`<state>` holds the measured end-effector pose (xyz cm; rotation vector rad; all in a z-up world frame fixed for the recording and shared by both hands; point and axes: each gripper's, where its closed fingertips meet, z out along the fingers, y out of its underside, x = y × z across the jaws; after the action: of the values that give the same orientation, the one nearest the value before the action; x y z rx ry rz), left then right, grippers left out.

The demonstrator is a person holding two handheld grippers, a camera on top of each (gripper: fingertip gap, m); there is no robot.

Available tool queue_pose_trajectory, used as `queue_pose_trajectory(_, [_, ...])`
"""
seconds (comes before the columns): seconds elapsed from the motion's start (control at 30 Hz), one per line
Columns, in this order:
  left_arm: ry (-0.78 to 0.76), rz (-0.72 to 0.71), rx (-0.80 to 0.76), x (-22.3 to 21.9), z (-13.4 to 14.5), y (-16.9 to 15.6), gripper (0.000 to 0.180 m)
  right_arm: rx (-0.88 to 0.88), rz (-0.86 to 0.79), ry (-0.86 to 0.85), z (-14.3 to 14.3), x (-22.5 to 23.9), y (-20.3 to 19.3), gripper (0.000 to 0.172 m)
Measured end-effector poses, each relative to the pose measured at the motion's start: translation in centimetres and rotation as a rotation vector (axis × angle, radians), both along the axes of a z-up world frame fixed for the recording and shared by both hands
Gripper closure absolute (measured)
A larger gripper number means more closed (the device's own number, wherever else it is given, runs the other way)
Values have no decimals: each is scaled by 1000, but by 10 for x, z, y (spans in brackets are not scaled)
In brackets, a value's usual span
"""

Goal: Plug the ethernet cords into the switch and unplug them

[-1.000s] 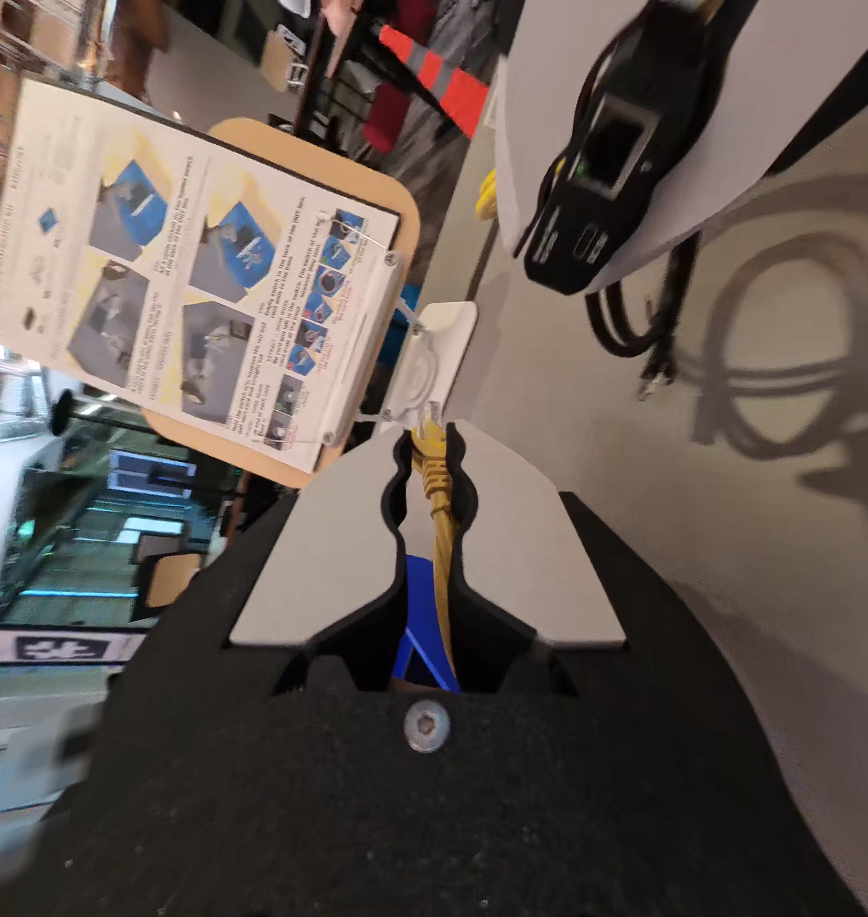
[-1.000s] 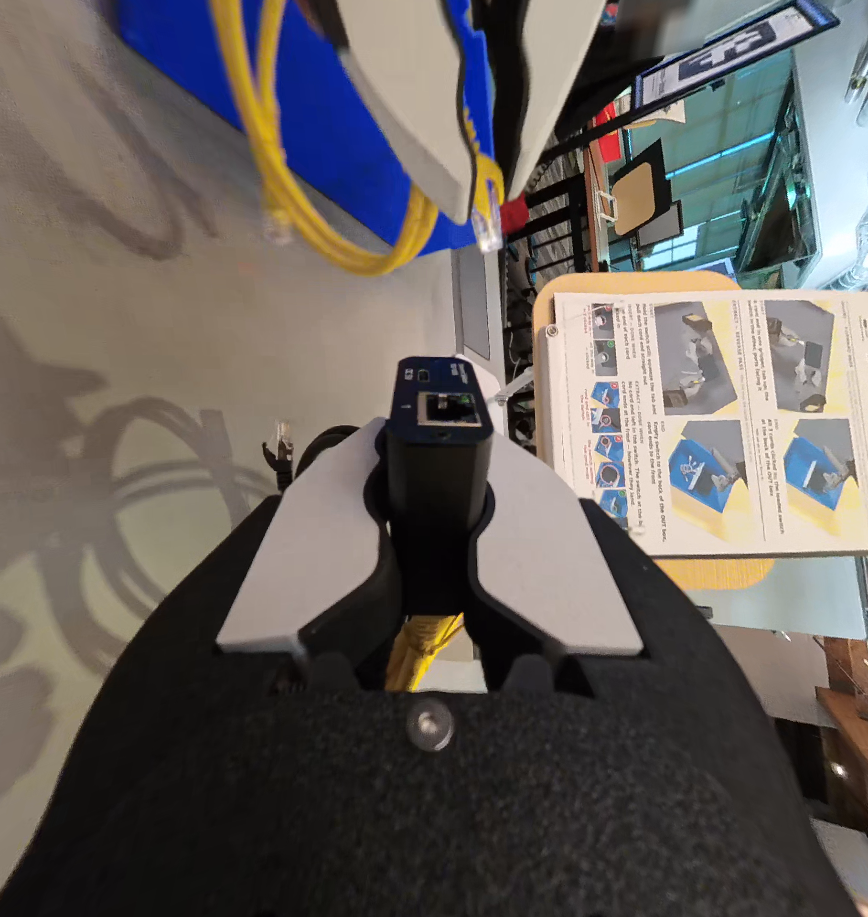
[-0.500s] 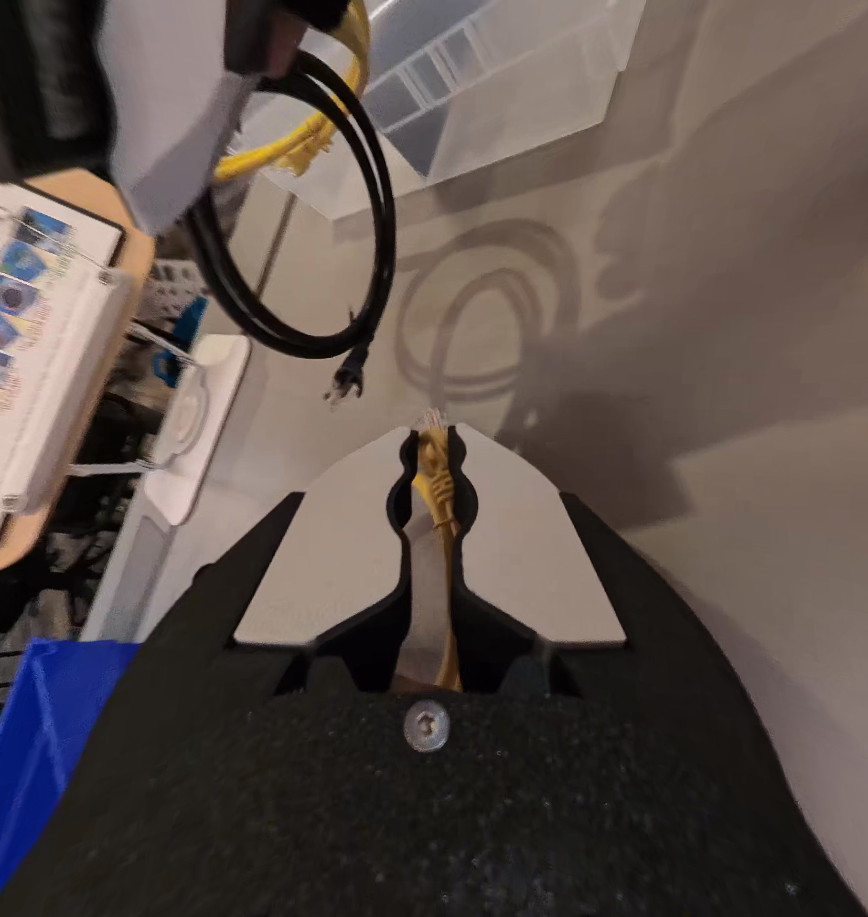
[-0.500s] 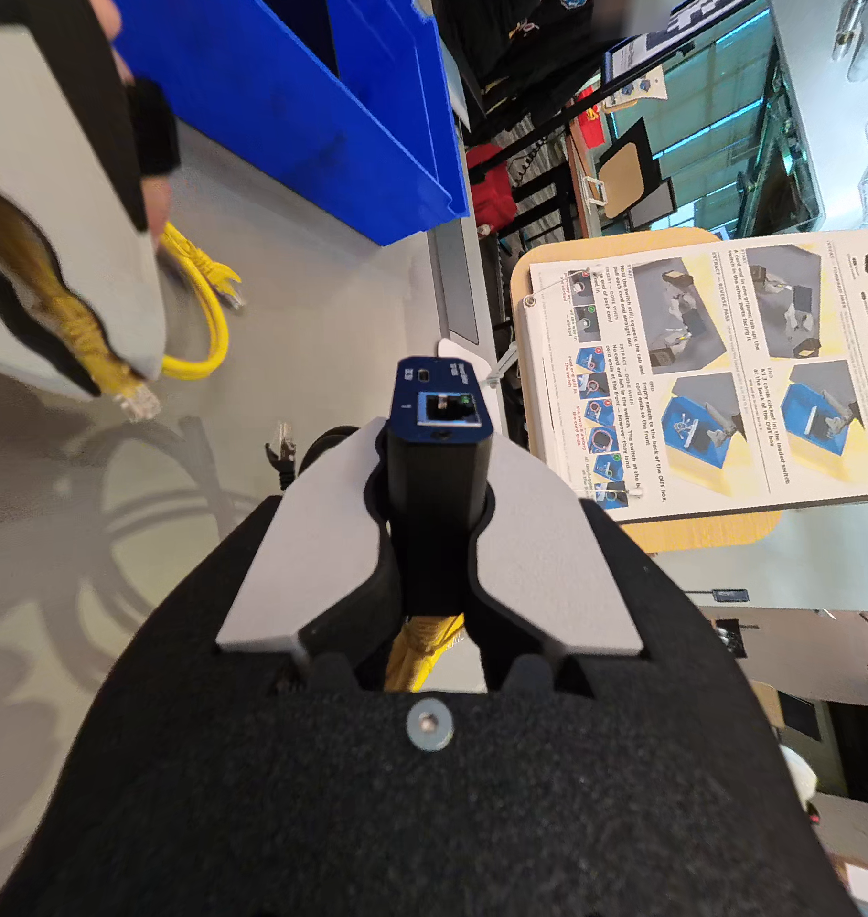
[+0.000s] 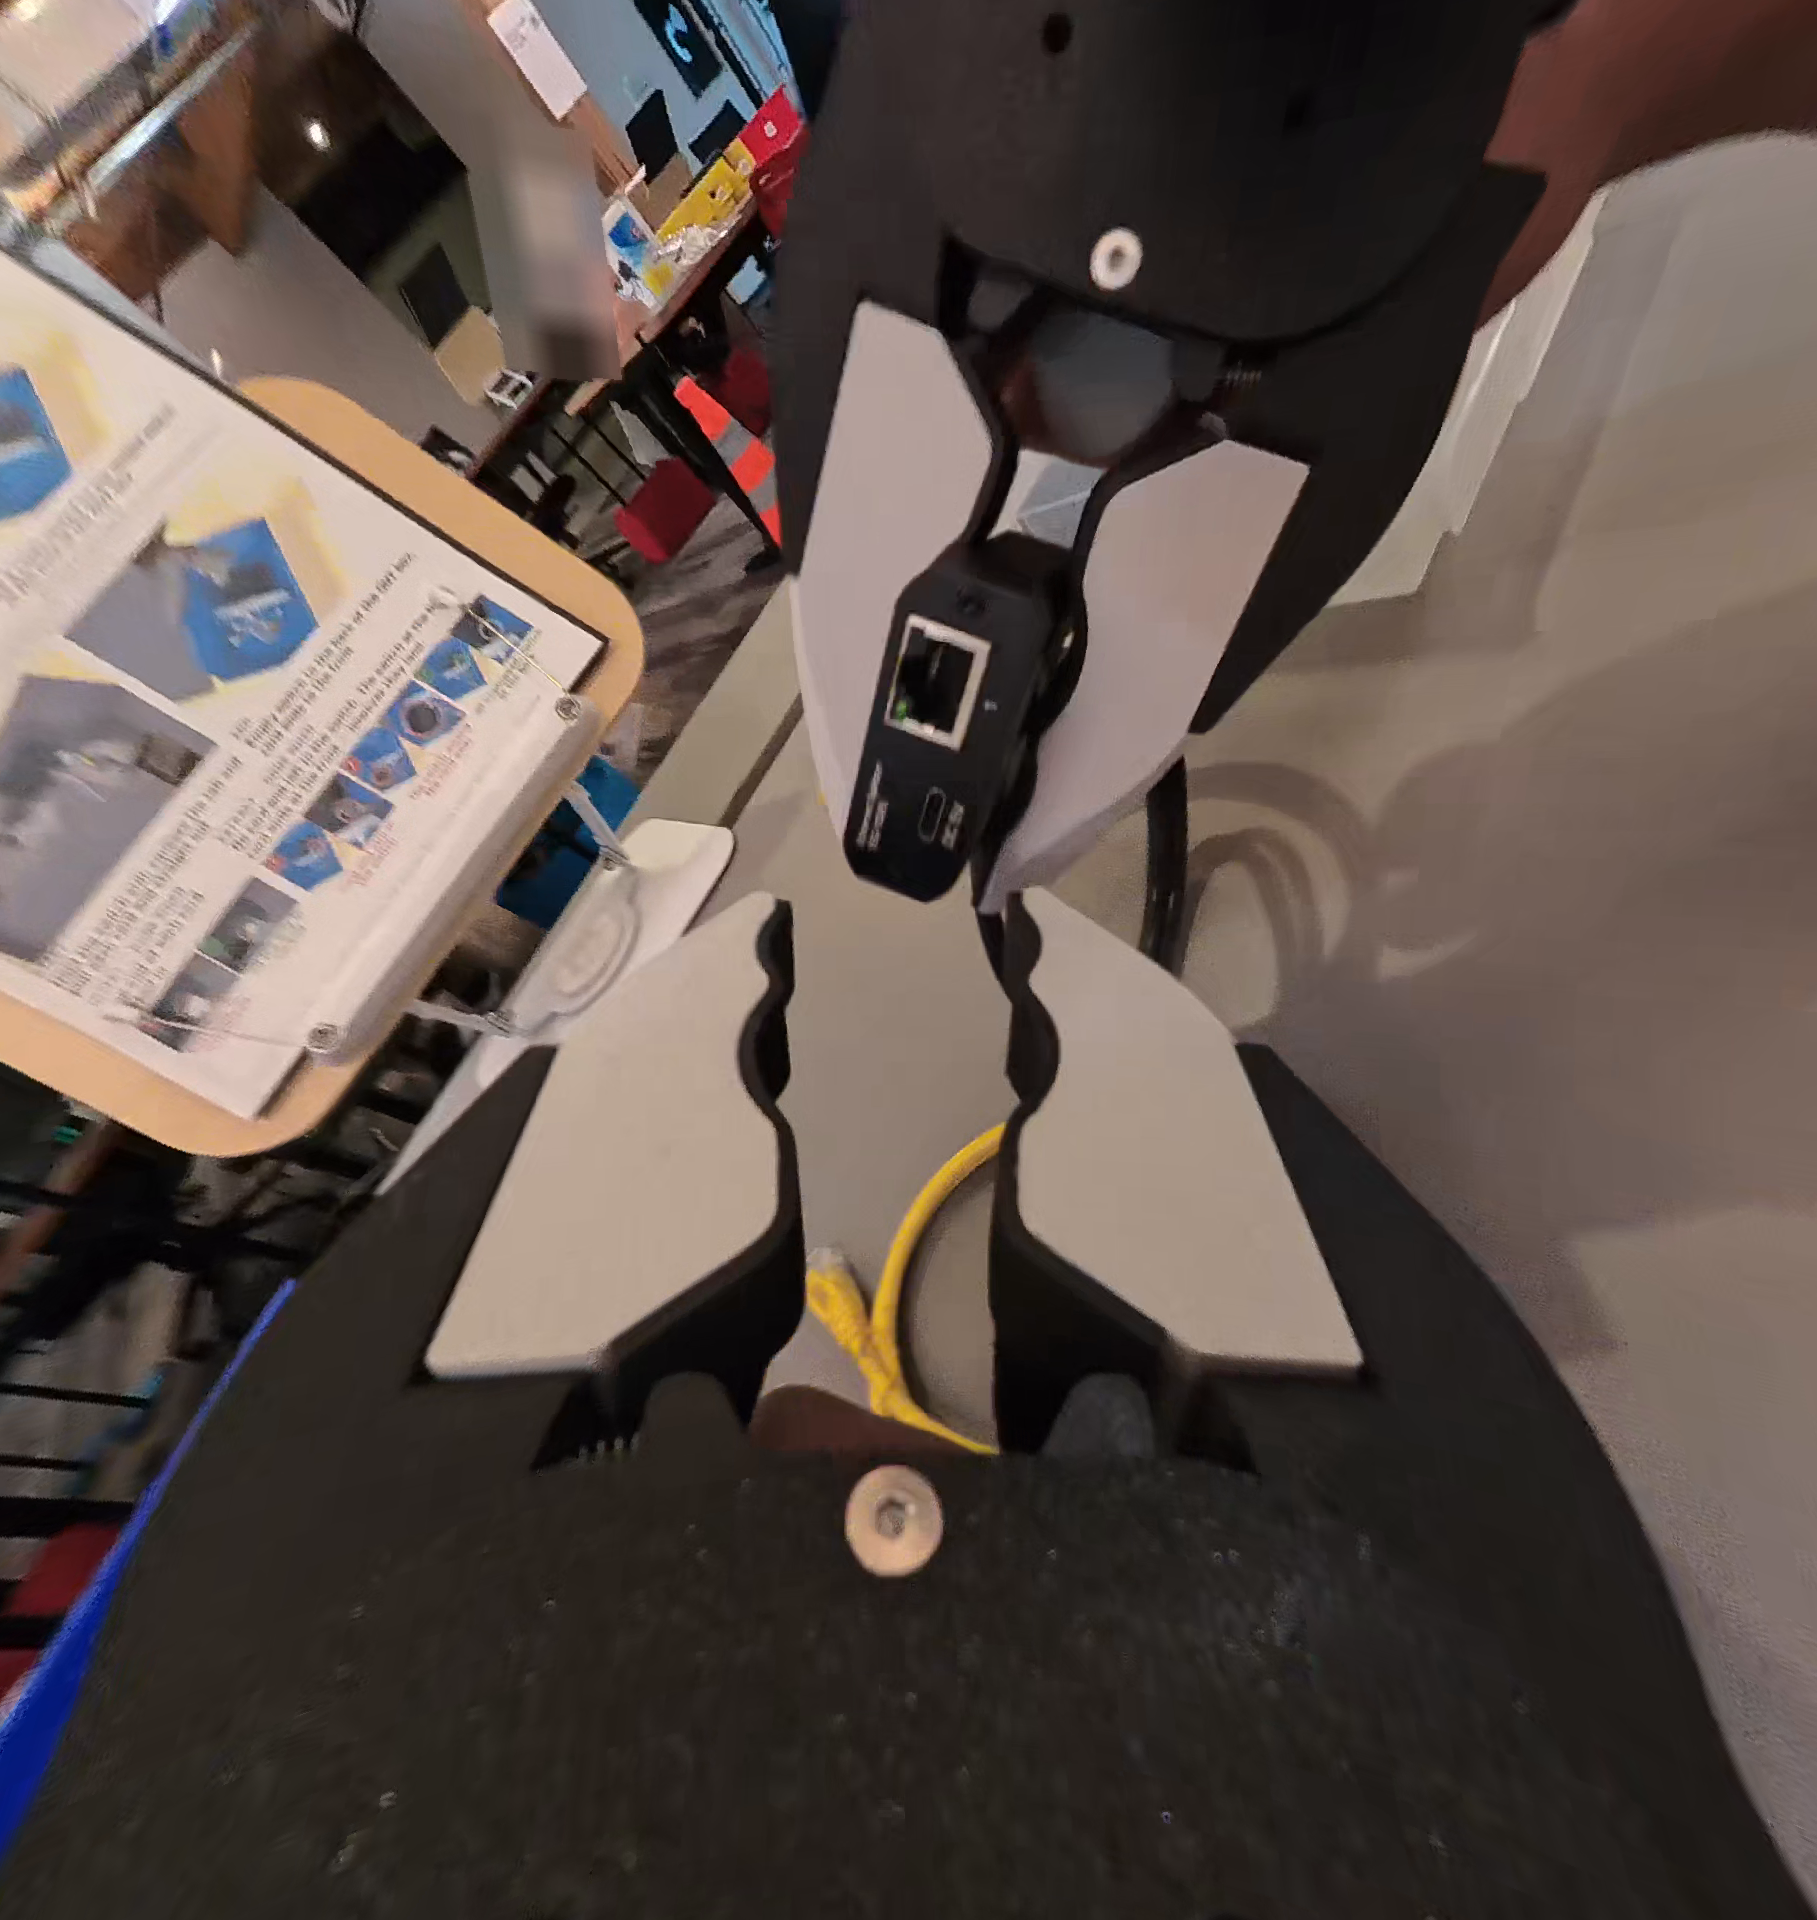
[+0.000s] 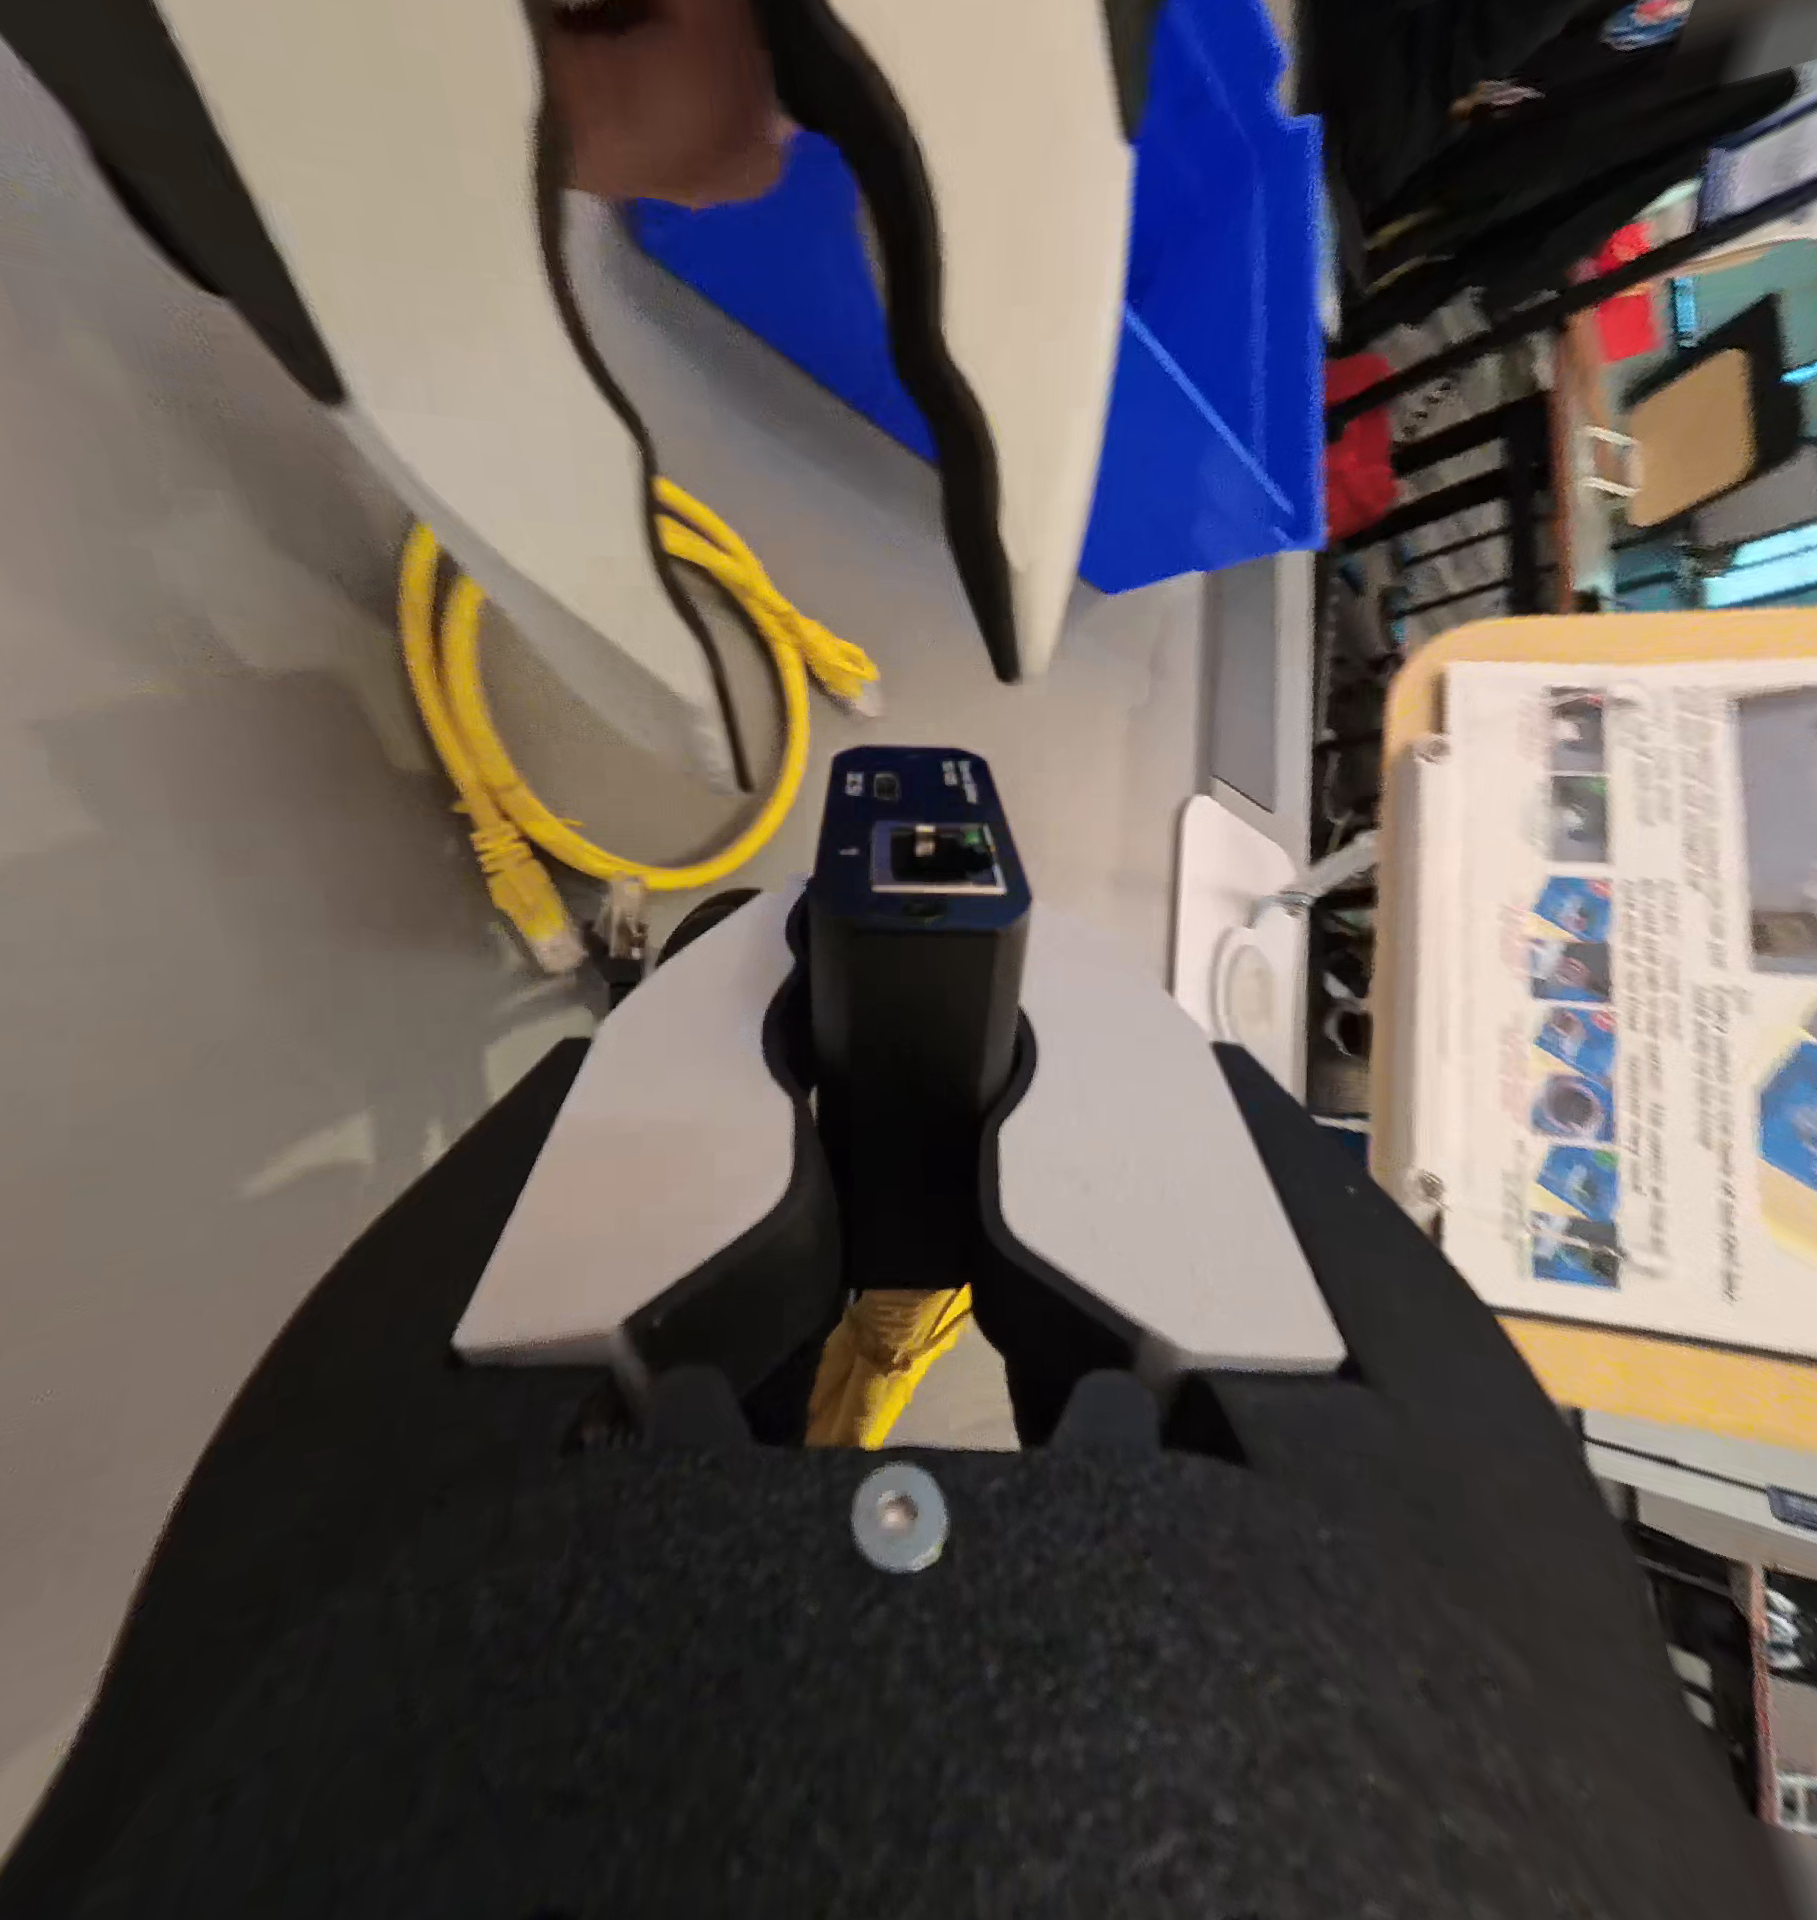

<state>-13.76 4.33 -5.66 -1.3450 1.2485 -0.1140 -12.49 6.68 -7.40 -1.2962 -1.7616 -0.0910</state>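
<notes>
Left gripper [image 5: 888,914] dropped the yellow ethernet cord [image 6: 613,727] onto the counter [image 5: 1506,1039], fingers now spread; right gripper [image 6: 909,914] pinches the switch [image 6: 919,935], port facing out for plugging.

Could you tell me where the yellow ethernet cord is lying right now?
In the right wrist view the yellow ethernet cord lies coiled on the grey table, upper left of the switch, with the blue bin beyond it.

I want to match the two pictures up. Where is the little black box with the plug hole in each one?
Left wrist view: switch upper middle, clamped in the right gripper.
Right wrist view: switch centre, between that view's own fingers.
Shared landmark: instruction sheet.
</notes>
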Motion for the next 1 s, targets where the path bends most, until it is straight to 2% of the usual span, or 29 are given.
queue_pose_trajectory(0.17, [17,-109,74,7,5,-19,147,-10,31,-74,-9,-12,-11,145])
queue_pose_trajectory(0.23, [21,-109,90,9,9,-20,147,-18,49,-89,-11,-15,-16,145])
queue_pose_trajectory(0.3, [61,-129,106,11,6,-23,155,0,52,-101,-11,-18,-18,145])
queue_pose_trajectory(0.43, [118,-97,138,10,4,-20,156,72,49,-129,-11,-18,-13,145])
queue_pose_trajectory(0.57, [81,-81,165,1,13,-15,157,152,17,-76,2,-9,-2,138])
queue_pose_trajectory(0.67, [7,-82,155,-11,22,-12,157,137,-39,17,22,8,7,133])
queue_pose_trajectory(0.73, [-28,-65,154,-17,30,-7,157,57,-64,139,38,20,11,127])
queue_pose_trajectory(0.77, [-39,-50,158,-20,33,-4,157,-45,-69,213,42,23,11,126])
queue_pose_trajectory(0.87, [-79,-51,168,-21,41,-4,158,-336,-109,333,33,27,15,101])
queue_pose_trajectory(0.93, [-102,-77,164,-18,46,-10,158,-335,-148,328,19,24,26,100])
queue_pose_trajectory(1.0, [-127,-105,161,-13,50,-17,158,-282,-141,292,2,14,31,110])
